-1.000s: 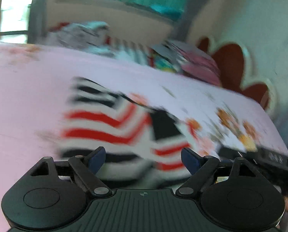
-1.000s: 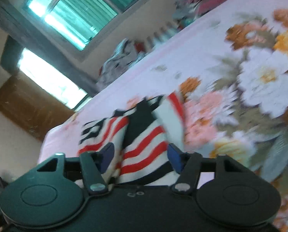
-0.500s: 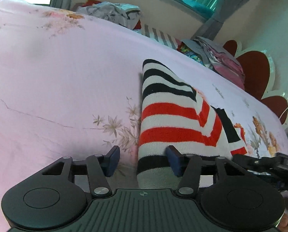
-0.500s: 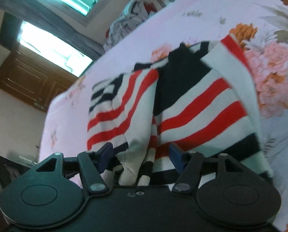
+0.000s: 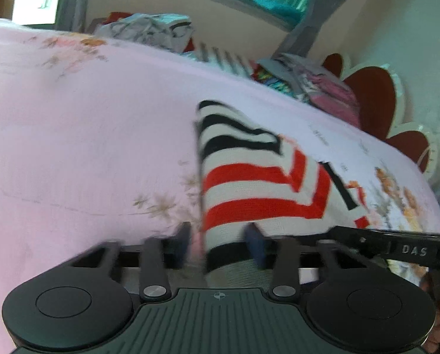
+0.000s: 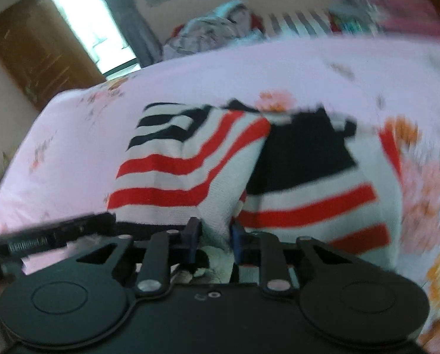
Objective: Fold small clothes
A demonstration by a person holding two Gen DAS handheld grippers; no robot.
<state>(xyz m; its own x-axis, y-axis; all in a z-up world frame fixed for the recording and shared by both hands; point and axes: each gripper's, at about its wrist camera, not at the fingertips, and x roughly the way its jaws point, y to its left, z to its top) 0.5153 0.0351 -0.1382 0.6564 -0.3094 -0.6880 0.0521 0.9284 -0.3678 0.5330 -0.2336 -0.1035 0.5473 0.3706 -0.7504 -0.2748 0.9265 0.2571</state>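
Note:
A small sweater (image 5: pixel 249 183) with red, black and white stripes lies partly folded on the pink floral bed sheet (image 5: pixel 72 147). My left gripper (image 5: pixel 220 243) is at its near left hem. The jaws are closing, the hem's corner lies between them, and a strip of sheet shows beside the left finger (image 5: pixel 184 242). In the right wrist view the sweater (image 6: pixel 190 159) shows a folded left half over a darker right half. My right gripper (image 6: pixel 215 236) is closing, and its pads pinch a raised fold of the near hem.
Heaps of loose clothes (image 5: pixel 149 29) line the bed's far edge, seen too in the right wrist view (image 6: pixel 214 32). A red scalloped headboard (image 5: pixel 373 100) stands at the right. A wooden door (image 6: pixel 37 47) and bright windows are behind. Bare sheet lies left of the sweater.
My left gripper came down to the sweater's near hem and its jaws narrowed around the corner. My right gripper rolled level, moved along the hem, and its jaws closed on a fold.

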